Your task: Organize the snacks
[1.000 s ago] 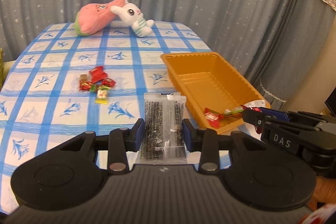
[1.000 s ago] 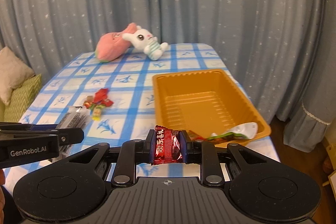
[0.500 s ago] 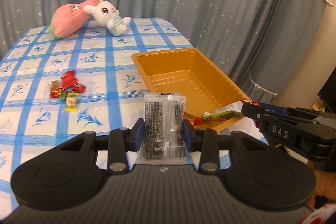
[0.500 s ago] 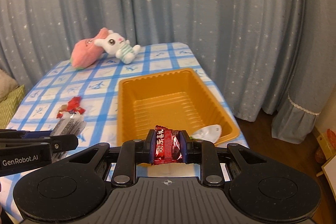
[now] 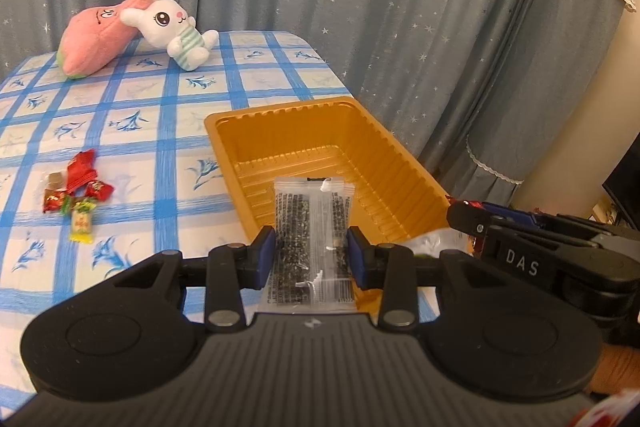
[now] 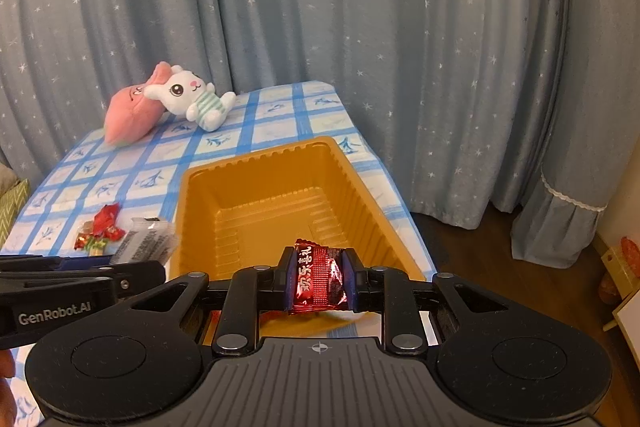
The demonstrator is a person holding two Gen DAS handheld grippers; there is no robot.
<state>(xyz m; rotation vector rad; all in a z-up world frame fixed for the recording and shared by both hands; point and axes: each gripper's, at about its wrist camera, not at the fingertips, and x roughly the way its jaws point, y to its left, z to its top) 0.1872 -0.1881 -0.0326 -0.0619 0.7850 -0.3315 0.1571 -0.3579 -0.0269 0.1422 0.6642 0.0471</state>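
Observation:
My left gripper [image 5: 311, 253] is shut on a clear packet of black seeds [image 5: 312, 227], held over the near left corner of the orange tray [image 5: 280, 131]. My right gripper [image 6: 318, 277] is shut on a red wrapped candy [image 6: 318, 277], held over the near end of the orange tray [image 6: 256, 171]. The left gripper with its packet [image 6: 144, 241] shows at the left of the right wrist view. The right gripper's body shows at the right of the left wrist view. A pile of small red and yellow candies [image 5: 76, 187] lies on the checked cloth left of the tray.
A pink plush [image 5: 96, 35] and a white rabbit plush [image 5: 172, 27] lie at the far end of the blue checked table [image 5: 168, 107]. Star-patterned curtains hang behind and to the right. The table's right edge runs just past the tray.
Both grippers have moved right and forward over the tray, each still holding its snack. The wrappers at the tray's near end have dropped out of sight behind the grippers.

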